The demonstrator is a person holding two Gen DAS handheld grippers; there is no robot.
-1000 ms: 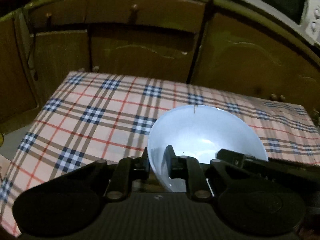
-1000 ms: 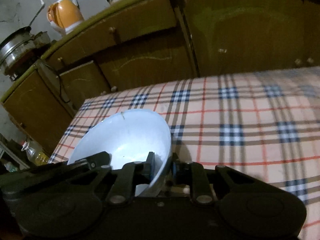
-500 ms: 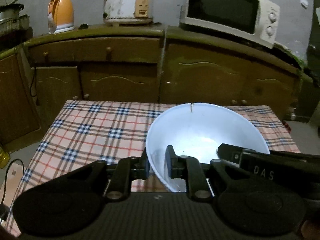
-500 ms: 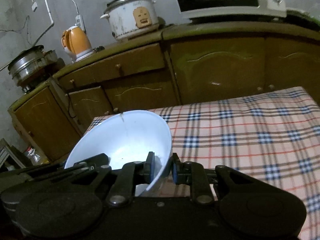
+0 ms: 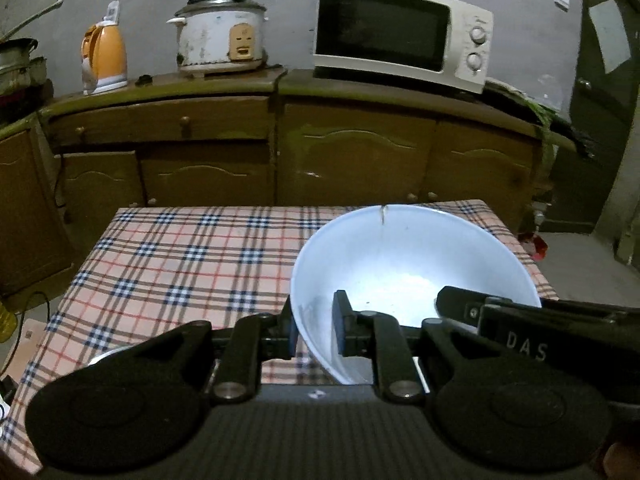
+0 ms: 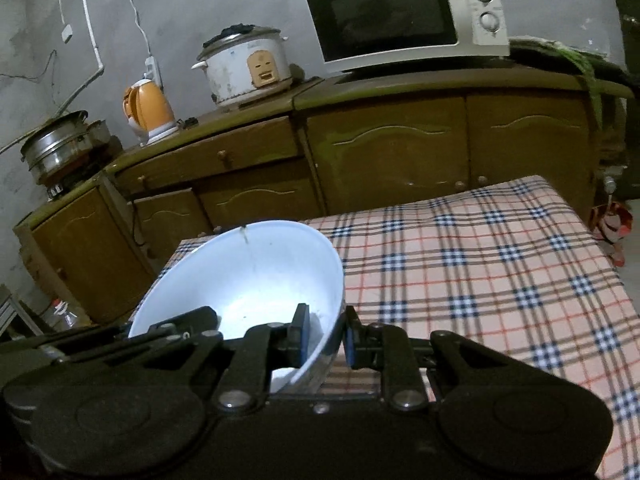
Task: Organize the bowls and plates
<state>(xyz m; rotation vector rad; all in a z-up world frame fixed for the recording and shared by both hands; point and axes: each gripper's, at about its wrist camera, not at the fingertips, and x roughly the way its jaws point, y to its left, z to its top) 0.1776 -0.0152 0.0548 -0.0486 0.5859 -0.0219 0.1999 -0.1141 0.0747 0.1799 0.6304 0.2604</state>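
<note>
Both my tongs are clamped on the white bowl (image 5: pixel 408 264), one on each side of its rim. My left tongs (image 5: pixel 314 326) pinch the wall nearest them, one pad inside, one outside. My right tongs (image 6: pixel 326 334) grip the opposite edge the same way. The bowl hangs tilted above the plaid-covered bench (image 5: pixel 180 256), in front of the brown cabinets (image 6: pixel 400 152) with a microwave (image 5: pixel 400 32) on top.

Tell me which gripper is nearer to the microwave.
Right, probably. The right gripper clamps the white bowl's right rim, the microwave up ahead of it; the left gripper clamps the opposite rim, farther left, the microwave off to its right.
</note>
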